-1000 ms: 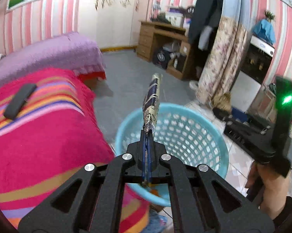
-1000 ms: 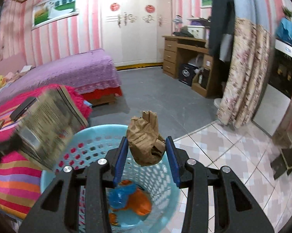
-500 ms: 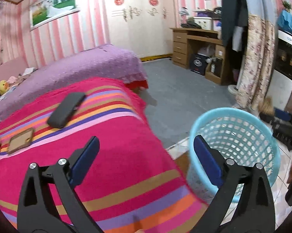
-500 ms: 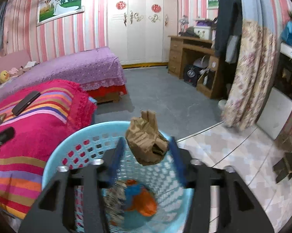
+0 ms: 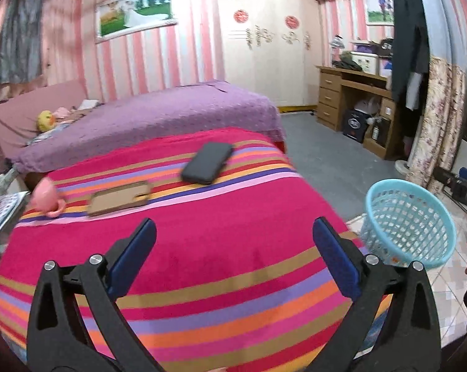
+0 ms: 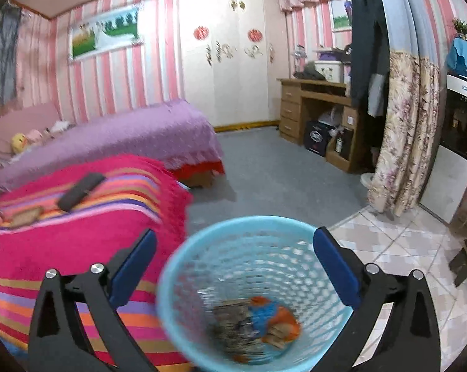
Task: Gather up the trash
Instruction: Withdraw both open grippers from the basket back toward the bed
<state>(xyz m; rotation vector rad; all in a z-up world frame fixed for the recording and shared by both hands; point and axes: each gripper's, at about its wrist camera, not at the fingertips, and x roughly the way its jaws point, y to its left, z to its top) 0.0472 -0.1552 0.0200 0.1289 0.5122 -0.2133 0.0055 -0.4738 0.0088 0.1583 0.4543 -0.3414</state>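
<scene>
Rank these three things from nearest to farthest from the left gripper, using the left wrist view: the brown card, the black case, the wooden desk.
From the left gripper:
1. The brown card, on the striped blanket, left of centre.
2. The black case, further up the same blanket, near the middle.
3. The wooden desk, against the far wall, on the right.

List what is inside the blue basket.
In the blue basket: a printed wrapper, blue and orange trash, a brown scrap. Anything beneath them is hidden.

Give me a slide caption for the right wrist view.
Open right gripper above the blue basket, trash at its bottom, beside the striped bed.
</scene>
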